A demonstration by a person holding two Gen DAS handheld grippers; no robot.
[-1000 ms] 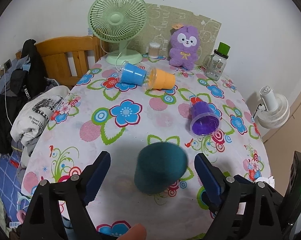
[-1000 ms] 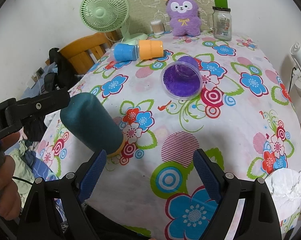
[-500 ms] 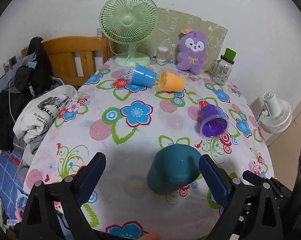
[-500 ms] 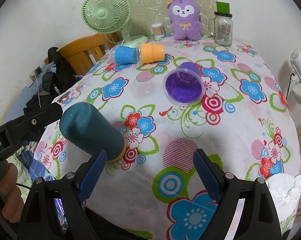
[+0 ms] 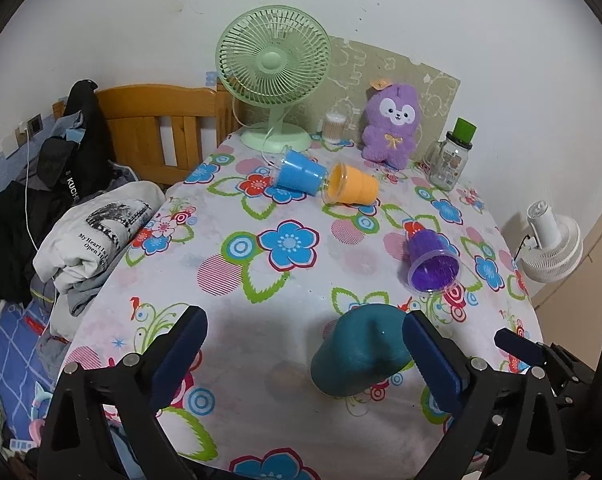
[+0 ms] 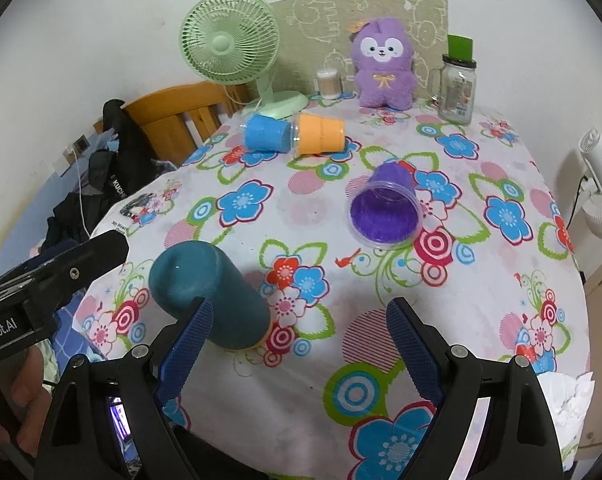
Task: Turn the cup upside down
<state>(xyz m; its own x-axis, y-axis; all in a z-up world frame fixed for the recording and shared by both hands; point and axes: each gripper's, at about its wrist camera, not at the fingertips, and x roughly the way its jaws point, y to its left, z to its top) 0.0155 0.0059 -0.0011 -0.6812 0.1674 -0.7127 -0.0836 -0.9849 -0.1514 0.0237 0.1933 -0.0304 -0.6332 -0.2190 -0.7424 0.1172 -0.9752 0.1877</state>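
Left hand-held gripper (image 5: 303,354): jaws wide apart, empty; teal cup (image 5: 359,354) stood inverted by its right finger. Right hand-held gripper (image 6: 301,344): likewise apart, empty.

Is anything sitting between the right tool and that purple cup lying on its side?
Nothing visible does. Only bare floral tablecloth lies between the open right tool and the purple cup; the teal cup stands off to its left.

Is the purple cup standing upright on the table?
No, the purple cup lies on its side on the tablecloth, its open mouth facing the camera.
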